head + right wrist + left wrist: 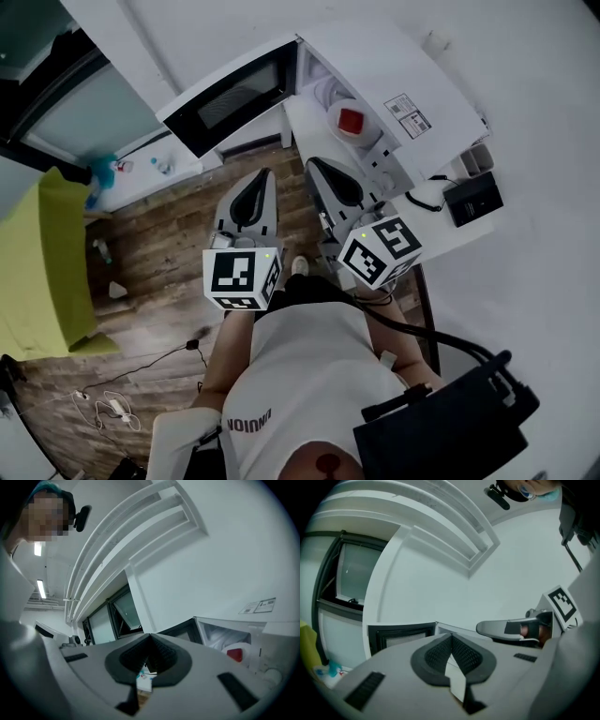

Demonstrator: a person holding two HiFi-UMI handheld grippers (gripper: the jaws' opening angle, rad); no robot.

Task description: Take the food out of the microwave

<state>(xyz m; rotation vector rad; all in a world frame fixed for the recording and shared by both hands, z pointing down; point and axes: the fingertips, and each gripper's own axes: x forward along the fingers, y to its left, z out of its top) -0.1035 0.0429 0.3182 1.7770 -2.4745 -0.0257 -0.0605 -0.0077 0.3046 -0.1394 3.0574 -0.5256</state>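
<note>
While the microwave [394, 66] stands on the desk [448, 242] with its door [230, 94] swung open to the left, the food [350, 120], a red piece in a white dish [331, 122], sits inside the cavity, untouched. The left gripper [263, 176] and the right gripper [311, 164] hover side by side just short of the opening, each clenched on nothing, jaws pressed together. To lift the dish cleanly, the right gripper, being nearer, likely needs to part its jaws before entering. It should then meet the near rim level, pinch firmly and draw straight out without tipping, keeping clear of the door. Counted: one microwave, one door, one dish, one red piece of food, two grippers and one black box [473, 199] on the desk.
</note>
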